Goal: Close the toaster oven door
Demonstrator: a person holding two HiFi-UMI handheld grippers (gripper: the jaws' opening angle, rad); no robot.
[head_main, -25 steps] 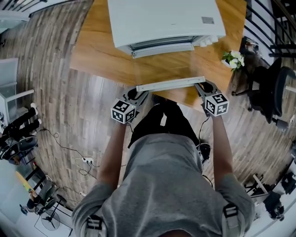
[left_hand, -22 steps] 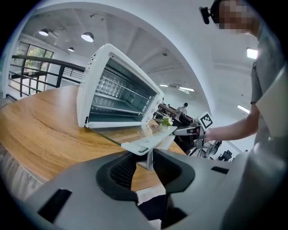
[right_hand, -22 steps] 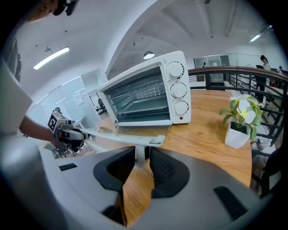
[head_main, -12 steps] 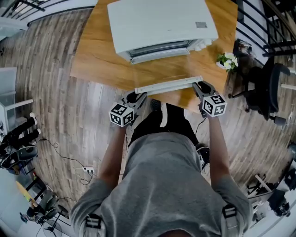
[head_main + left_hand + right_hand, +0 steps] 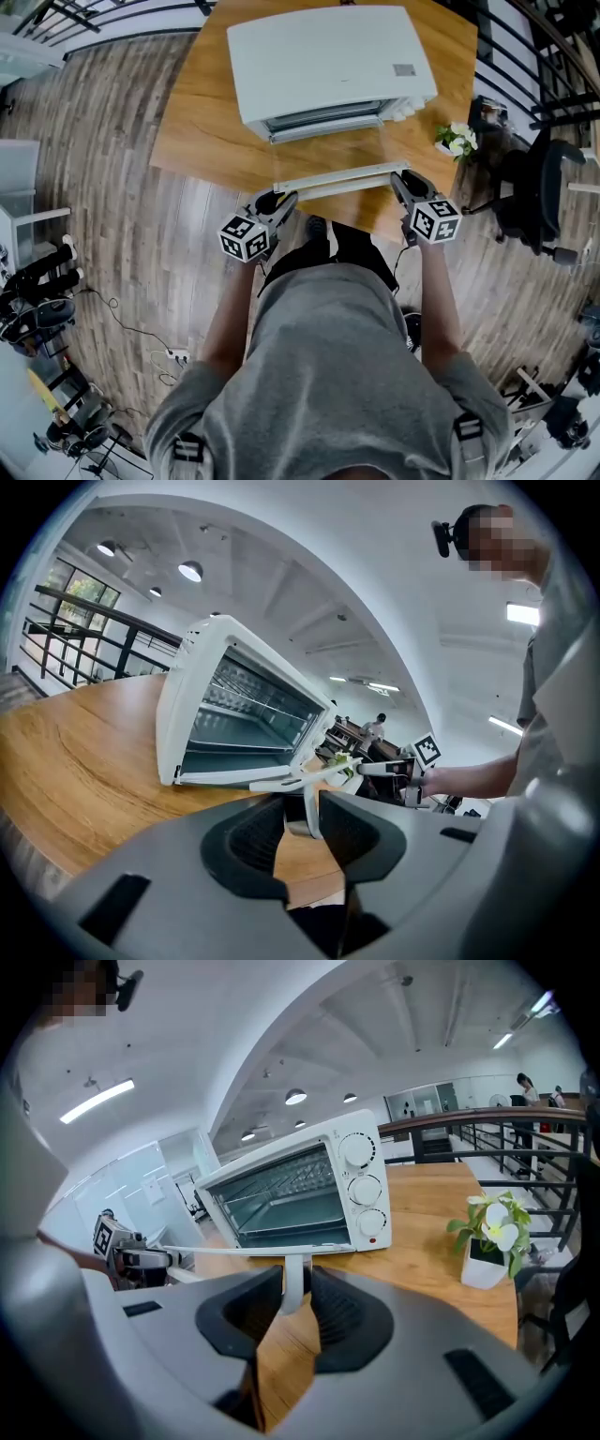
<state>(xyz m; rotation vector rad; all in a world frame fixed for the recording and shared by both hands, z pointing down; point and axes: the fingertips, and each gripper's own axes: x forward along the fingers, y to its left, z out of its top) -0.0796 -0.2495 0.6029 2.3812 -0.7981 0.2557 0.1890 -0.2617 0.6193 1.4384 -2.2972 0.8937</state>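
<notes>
A white toaster oven [image 5: 328,61] stands on a wooden table [image 5: 202,122] with its glass door [image 5: 328,150] swung down towards me. The door's white handle bar [image 5: 342,178] runs between my two grippers. My left gripper [image 5: 284,199] is shut on the bar's left end post, which shows between its jaws in the left gripper view [image 5: 305,813]. My right gripper [image 5: 401,180] is shut on the right end post, seen in the right gripper view [image 5: 293,1288]. The oven's racks [image 5: 281,1194] and knobs [image 5: 361,1185] are in plain sight.
A small white pot with a flowering plant [image 5: 455,139] stands on the table's right side, close to the right gripper. A black office chair [image 5: 539,187] is on the floor beyond it. The table's near edge lies just under the handle.
Both grippers have moved with the handle bar towards the oven front, and the gap between bar and oven has shrunk. The door stands a little higher.
</notes>
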